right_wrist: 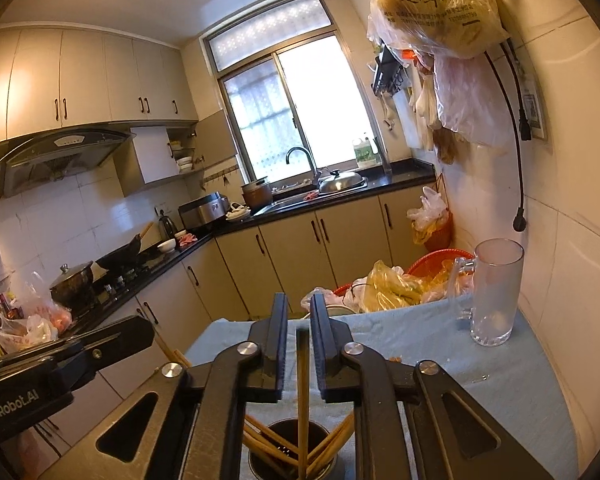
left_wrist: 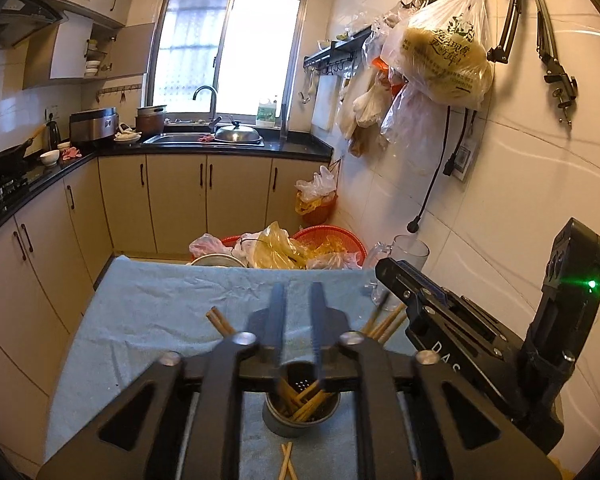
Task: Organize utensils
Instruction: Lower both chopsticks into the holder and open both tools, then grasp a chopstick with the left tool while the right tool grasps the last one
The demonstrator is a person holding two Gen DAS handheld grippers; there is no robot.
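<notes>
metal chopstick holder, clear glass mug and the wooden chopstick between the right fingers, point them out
metal chopstick holder (left_wrist: 278,426): left wrist view, on its outer wall.
clear glass mug (right_wrist: 494,292): right wrist view, on the middle of its body.
wooden chopstick (right_wrist: 302,376): right wrist view, on its shaft between the fingers.

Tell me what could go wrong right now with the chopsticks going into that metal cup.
1. The chopstick stands between the open jaws of the right gripper, its lower end in the metal holder; it may tip against the sticks already splayed there.
2. Both grippers crowd over the holder; the left gripper could bump it.
3. Loose chopsticks lie on the blue cloth in front of the holder and may get nudged.
</notes>
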